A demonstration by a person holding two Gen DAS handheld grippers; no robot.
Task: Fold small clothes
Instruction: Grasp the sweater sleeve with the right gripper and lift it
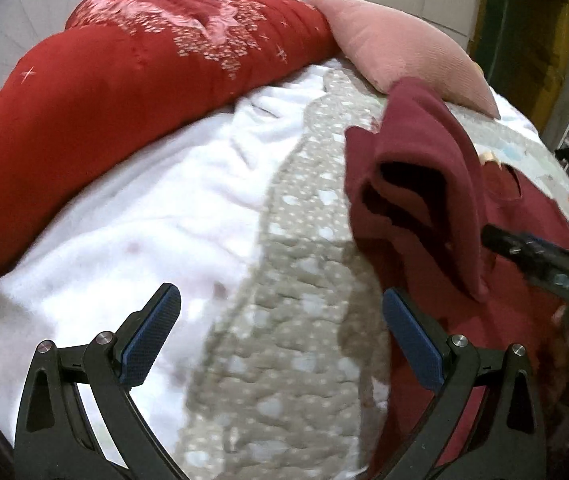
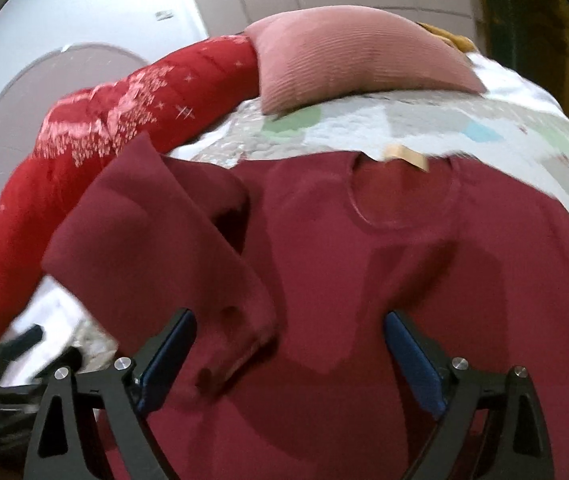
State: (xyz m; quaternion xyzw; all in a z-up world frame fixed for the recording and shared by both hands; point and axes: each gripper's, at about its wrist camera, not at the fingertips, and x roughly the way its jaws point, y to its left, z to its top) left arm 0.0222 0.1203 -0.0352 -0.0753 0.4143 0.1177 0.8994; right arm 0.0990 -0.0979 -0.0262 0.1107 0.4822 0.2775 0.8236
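The dark red shirt [image 2: 384,264] lies flat on the bed quilt [image 2: 424,120], filling the middle of the frame, its left sleeve [image 2: 156,248] folded in. Both the right gripper [image 2: 290,354] and left gripper [image 1: 280,332] have jaws wide open, holding nothing. A pink pillow [image 2: 348,56] sits at the top.

Left gripper [image 1: 282,312]: jaws spread wide, empty, low in frame. Right gripper [image 2: 290,338]: jaws spread wide, lower centre, blue pads [image 2: 412,360] facing inward.
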